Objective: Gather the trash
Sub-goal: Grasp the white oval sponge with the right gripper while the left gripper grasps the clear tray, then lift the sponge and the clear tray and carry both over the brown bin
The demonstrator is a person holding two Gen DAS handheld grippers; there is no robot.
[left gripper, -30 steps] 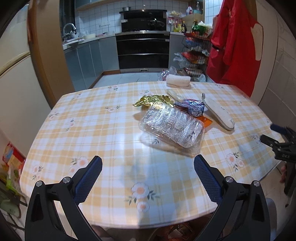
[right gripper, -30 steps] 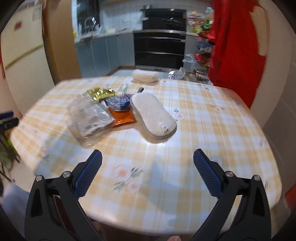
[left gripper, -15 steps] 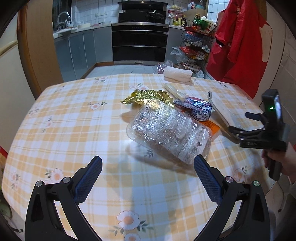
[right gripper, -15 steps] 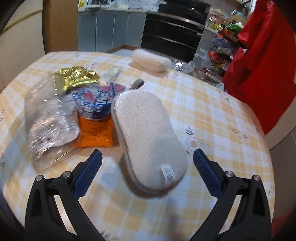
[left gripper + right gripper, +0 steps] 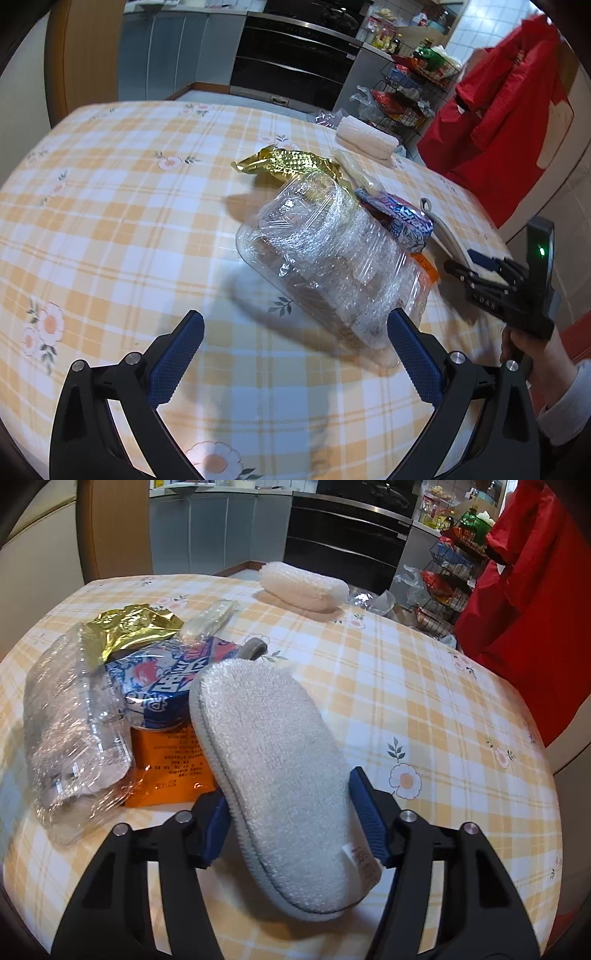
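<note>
Left wrist view: the left gripper [image 5: 295,350] hangs wide open over the checked table [image 5: 110,221], holding nothing, its fingers just short of the clear plastic tray [image 5: 332,266], with the gold wrapper [image 5: 288,166] behind the tray, the blue wrapper [image 5: 402,218] at its right and the right gripper [image 5: 465,264] at the far right. Right wrist view, left to right: the clear tray, gold wrapper and blue wrapper lie together above an orange packet [image 5: 170,771], then the pale oval scrubbing pad [image 5: 273,775] sits between the right gripper's [image 5: 291,819] fingers, which have closed in on both its sides. A white roll [image 5: 303,585] lies well apart at the far edge.
</note>
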